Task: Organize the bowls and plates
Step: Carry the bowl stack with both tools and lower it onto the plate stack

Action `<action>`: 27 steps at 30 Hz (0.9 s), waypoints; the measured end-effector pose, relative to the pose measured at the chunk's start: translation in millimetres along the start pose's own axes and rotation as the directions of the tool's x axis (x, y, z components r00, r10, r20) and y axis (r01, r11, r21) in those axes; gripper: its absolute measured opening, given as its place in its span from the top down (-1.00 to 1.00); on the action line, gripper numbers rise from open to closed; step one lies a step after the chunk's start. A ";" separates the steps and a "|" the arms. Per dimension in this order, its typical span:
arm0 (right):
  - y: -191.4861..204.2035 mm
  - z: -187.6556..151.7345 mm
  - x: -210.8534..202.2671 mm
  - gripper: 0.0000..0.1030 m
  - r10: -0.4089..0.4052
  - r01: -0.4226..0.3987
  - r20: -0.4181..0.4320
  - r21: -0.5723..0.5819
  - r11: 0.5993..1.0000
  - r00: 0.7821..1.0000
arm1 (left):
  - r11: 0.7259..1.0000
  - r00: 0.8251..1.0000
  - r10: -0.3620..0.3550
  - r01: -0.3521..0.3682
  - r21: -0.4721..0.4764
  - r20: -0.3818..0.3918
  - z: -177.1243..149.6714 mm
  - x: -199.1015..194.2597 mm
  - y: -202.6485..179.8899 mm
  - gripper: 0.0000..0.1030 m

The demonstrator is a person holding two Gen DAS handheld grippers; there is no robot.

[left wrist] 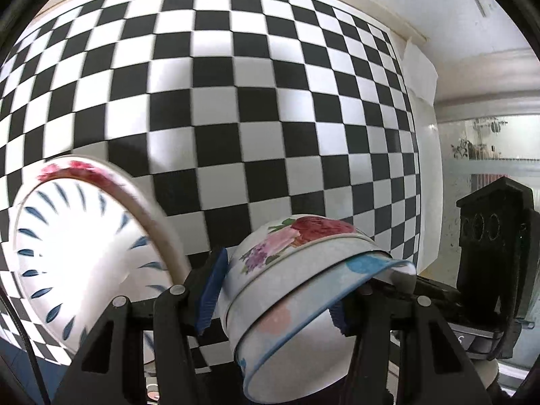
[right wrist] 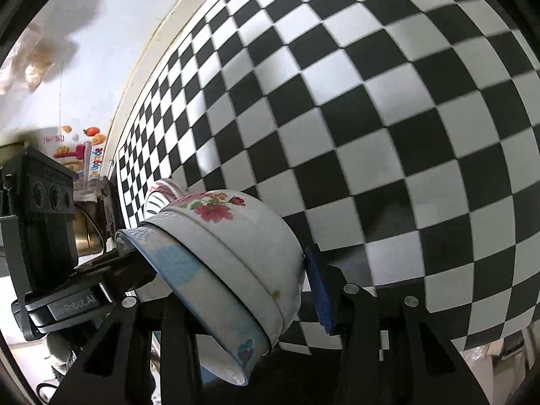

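Right now your left gripper and right gripper each clamp opposite sides of two nested, glossy round bowls, blue ribbed pads pressing the floral ceramic wall, above the checkered tablecloth.

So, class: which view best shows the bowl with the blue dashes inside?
The left wrist view: the dashed bowl fills its lower left, open side towards the camera, blurred but nearly whole. The right wrist view shows only a sliver of it behind the stacked bowls.
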State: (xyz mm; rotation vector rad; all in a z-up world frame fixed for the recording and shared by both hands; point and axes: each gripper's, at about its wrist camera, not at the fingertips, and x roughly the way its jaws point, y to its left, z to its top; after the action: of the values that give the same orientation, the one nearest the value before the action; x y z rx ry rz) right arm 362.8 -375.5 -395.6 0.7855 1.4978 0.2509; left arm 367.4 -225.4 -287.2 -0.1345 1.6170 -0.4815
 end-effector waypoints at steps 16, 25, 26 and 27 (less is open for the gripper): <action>94.3 6.5 35.0 0.15 -0.007 -0.007 -0.117 -0.120 0.993 0.993 | 0.989 0.997 0.015 -0.004 -0.146 0.074 -8.7 -66.4 86.0 0.03; 148.9 10.6 83.6 0.16 -0.050 0.009 -0.190 -0.210 0.978 0.980 | 0.969 0.996 0.022 0.001 -0.247 0.091 -13.8 -77.8 141.1 0.03; 153.3 10.8 89.1 0.17 -0.057 0.013 -0.197 -0.218 0.976 0.979 | 0.967 0.996 0.021 0.002 -0.253 0.090 -14.5 -77.4 144.7 0.03; 155.5 11.1 92.9 0.16 -0.061 0.015 -0.202 -0.221 0.975 0.977 | 0.966 0.996 0.021 0.002 -0.260 0.087 -15.2 -76.4 147.7 0.03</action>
State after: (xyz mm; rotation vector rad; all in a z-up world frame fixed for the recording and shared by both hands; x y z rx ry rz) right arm 431.4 -208.6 -376.8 0.5661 1.6470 0.4729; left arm 390.5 -60.7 -272.9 -0.3406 1.5870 -0.2496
